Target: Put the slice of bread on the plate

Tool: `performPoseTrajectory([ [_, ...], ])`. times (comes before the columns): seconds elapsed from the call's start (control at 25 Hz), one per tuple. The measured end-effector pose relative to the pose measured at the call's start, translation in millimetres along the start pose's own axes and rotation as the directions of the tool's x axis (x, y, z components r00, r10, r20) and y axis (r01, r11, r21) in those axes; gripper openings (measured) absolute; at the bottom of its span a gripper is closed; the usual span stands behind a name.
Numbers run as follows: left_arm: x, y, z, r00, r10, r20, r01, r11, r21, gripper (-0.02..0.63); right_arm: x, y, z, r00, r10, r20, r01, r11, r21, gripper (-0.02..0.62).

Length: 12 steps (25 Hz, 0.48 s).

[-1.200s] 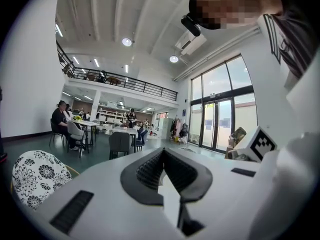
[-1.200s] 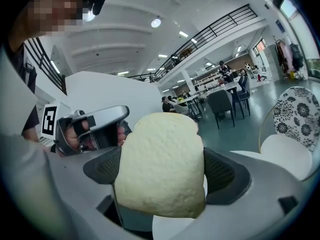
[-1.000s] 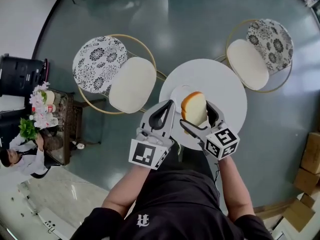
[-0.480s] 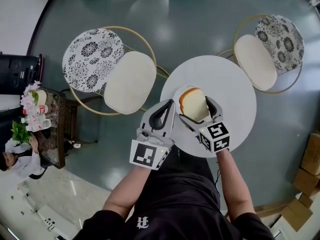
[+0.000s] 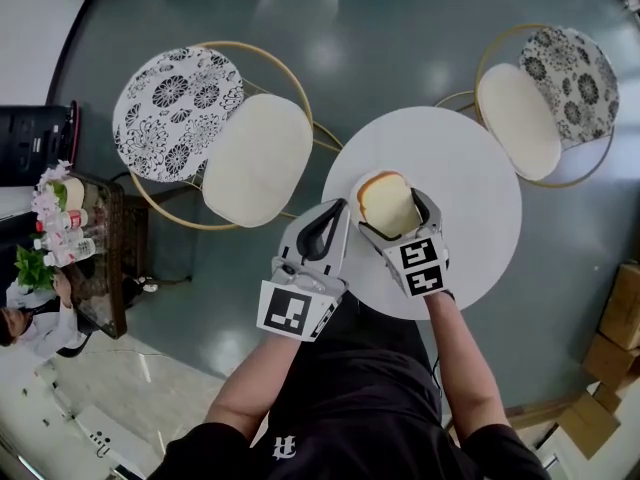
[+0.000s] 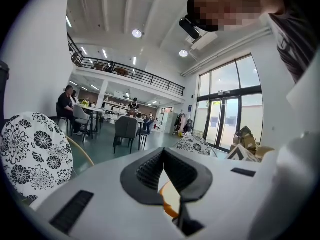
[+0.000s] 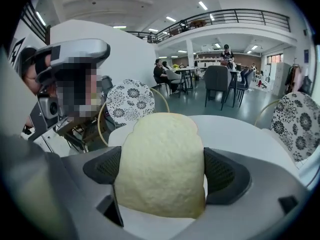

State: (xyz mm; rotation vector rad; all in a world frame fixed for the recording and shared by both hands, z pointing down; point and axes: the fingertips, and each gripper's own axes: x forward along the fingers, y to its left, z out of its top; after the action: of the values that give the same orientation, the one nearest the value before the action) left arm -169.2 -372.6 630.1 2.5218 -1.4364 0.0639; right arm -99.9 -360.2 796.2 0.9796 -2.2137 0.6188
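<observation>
A round white table (image 5: 470,178) fills the centre right of the head view, with grey floor (image 5: 400,48) open all round it, and two gold-framed chairs stand close by: one (image 5: 258,160) just off its left edge at upper left, the other (image 5: 520,118) against its upper right edge, each with a cream seat and a black-and-white floral back. The right gripper (image 5: 392,206) reaches in from the lower centre over the table's left part, and its own view shows its jaws clamped on the two side edges of the slice of bread (image 7: 160,164), the dark pads pressing the crust left and right of the right gripper's (image 7: 160,171) gap. The left gripper (image 5: 330,218) sits just beside it to the left, over the table's lower left rim, and in its own view the left gripper (image 6: 162,156) has its jaws together at the tips with nothing between them. A small white plate (image 5: 352,190) lies on the left part of the table near that edge, mostly covered from above. The slice of bread (image 5: 388,203) lies face-up directly over the plate; whether it touches the plate cannot be told. The right and upper parts of the tabletop are bare
</observation>
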Motion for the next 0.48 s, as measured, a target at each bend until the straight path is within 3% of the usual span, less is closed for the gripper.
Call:
performPoseTrajectory([
  [0.28,2,7,-6,1.0,0.009,-0.008,-0.01,0.999,-0.034,0.005,17,-6,-19,0.99,-0.056,-0.13,0.055,0.998,-0.017,0.512],
  [0.48,1,13,-7,1.0,0.014,-0.023,-0.014,0.999,-0.036,0.006,26,-6,-24,0.986,-0.054,-0.158,0.053,0.999,-0.015,0.512],
])
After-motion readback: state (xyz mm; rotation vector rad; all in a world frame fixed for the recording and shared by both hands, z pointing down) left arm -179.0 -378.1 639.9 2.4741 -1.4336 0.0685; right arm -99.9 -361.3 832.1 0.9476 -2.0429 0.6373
